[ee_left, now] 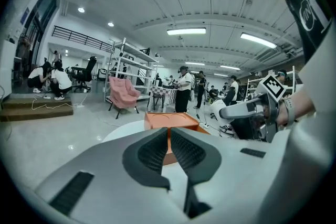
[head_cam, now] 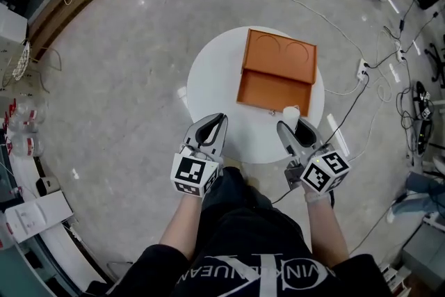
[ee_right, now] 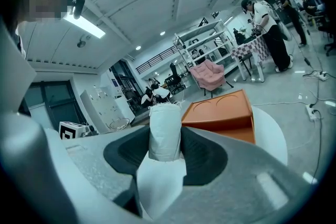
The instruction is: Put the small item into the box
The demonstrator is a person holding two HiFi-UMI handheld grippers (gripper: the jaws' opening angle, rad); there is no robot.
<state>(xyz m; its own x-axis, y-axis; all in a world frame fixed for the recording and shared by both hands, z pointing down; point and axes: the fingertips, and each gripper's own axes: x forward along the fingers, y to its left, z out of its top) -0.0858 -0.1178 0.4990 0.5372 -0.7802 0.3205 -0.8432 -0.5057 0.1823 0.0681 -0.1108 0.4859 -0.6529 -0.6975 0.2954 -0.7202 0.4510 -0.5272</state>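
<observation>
Bright overhead strip lighting; fisheye edges; blurred foreground.

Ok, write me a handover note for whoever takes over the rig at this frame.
Left gripper: shut, empty, over the table's near edge.
Right gripper: shut on the small white item, at the near edge of the open orange box on the round table.
Done: item picked up.
To do: move it over the box and release it inside.

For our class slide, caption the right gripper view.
Right tongs grip a small white roll; open orange box sits on the white table ahead.
</observation>
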